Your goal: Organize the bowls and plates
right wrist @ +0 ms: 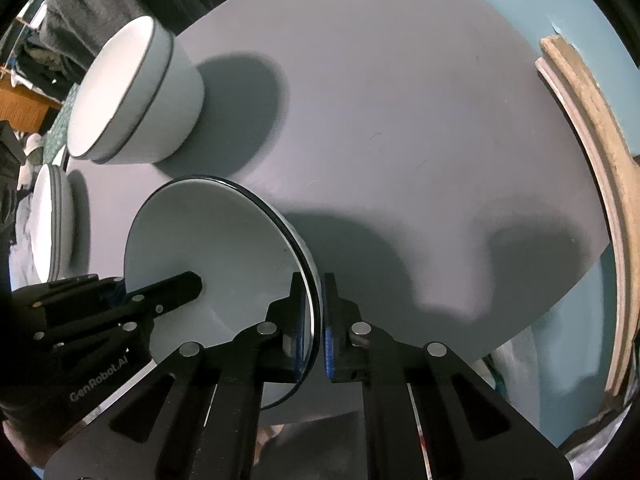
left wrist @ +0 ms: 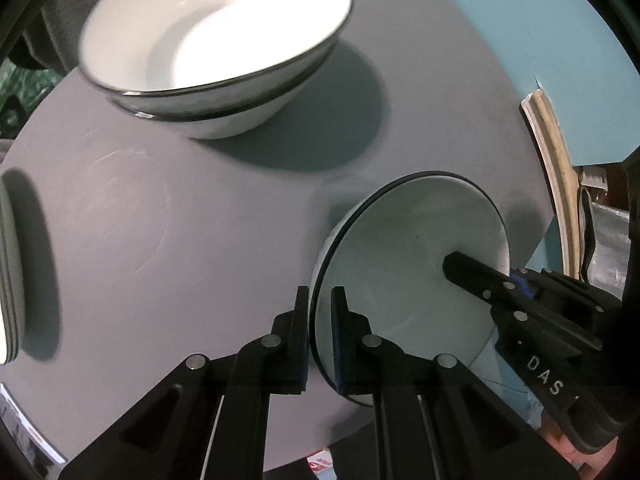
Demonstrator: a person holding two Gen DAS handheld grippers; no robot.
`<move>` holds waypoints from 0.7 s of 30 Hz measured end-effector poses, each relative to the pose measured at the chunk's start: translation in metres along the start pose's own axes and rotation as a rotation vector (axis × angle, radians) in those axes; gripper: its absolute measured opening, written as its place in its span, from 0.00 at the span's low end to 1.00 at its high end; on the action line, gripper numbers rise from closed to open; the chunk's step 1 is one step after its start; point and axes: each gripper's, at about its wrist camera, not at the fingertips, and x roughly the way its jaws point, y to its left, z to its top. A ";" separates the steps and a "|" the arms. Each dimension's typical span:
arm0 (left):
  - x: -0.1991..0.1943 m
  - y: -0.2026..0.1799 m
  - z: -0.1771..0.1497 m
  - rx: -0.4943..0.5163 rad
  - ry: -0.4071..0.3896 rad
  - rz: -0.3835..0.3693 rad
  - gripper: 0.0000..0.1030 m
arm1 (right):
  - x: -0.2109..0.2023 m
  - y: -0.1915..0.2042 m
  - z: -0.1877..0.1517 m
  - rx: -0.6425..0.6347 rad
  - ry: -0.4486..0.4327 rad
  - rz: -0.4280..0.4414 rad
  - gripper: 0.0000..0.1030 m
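Now, grip: left hand-held gripper [left wrist: 320,312] and right hand-held gripper [right wrist: 319,304] each clamp the bowl [left wrist: 408,248] rim, on opposite sides.
Room: bare worktop [right wrist: 400,120] beyond the bowl.
Right view only: worktop's near edge.

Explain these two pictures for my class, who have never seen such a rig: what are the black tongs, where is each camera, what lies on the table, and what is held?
No robot arm here: a person holds a two-fingered black clamp tool in each hand, and each tool carries a wide-angle camera looking along its fingers. One picture comes from the left gripper, the other from the right gripper; each also shows the other tool off to the side. Both are shut on opposite edges of one white bowl with a dark rim. It stands on a round grey table. Also there: two stacked bowls and a stack of plates at the table's edge.
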 end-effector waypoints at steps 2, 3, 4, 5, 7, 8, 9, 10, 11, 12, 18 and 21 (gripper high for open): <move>-0.005 0.001 0.000 -0.003 -0.003 0.009 0.09 | -0.005 0.002 0.002 -0.005 -0.001 0.003 0.07; -0.008 0.002 0.000 0.002 -0.002 0.017 0.09 | -0.008 0.003 0.004 -0.009 -0.002 0.003 0.07; -0.012 0.003 -0.001 0.010 -0.002 0.024 0.09 | -0.012 0.006 0.006 -0.015 -0.003 0.002 0.07; -0.016 0.003 -0.002 0.014 -0.004 0.026 0.09 | -0.012 0.008 0.006 -0.019 -0.006 0.002 0.07; -0.025 0.004 -0.006 0.011 -0.013 0.017 0.09 | -0.021 0.013 0.010 -0.033 -0.012 0.004 0.07; -0.030 0.006 -0.006 0.005 -0.020 0.013 0.09 | -0.023 0.015 0.011 -0.038 -0.014 0.003 0.07; -0.037 0.007 -0.006 -0.003 -0.030 0.007 0.09 | -0.028 0.018 0.011 -0.046 -0.019 -0.001 0.07; -0.043 0.008 -0.006 -0.010 -0.039 0.002 0.09 | -0.033 0.021 0.014 -0.056 -0.022 -0.004 0.07; -0.048 0.007 -0.007 -0.018 -0.048 -0.001 0.09 | -0.036 0.024 0.016 -0.062 -0.025 -0.005 0.07; -0.054 0.004 -0.017 -0.024 -0.060 -0.002 0.09 | -0.042 0.026 0.010 -0.065 -0.029 -0.006 0.07; -0.087 0.013 -0.014 -0.041 -0.119 0.002 0.09 | -0.052 0.045 0.012 -0.089 -0.053 -0.004 0.07; -0.100 0.020 -0.010 -0.048 -0.141 -0.001 0.09 | -0.045 0.056 0.000 -0.101 -0.070 0.011 0.07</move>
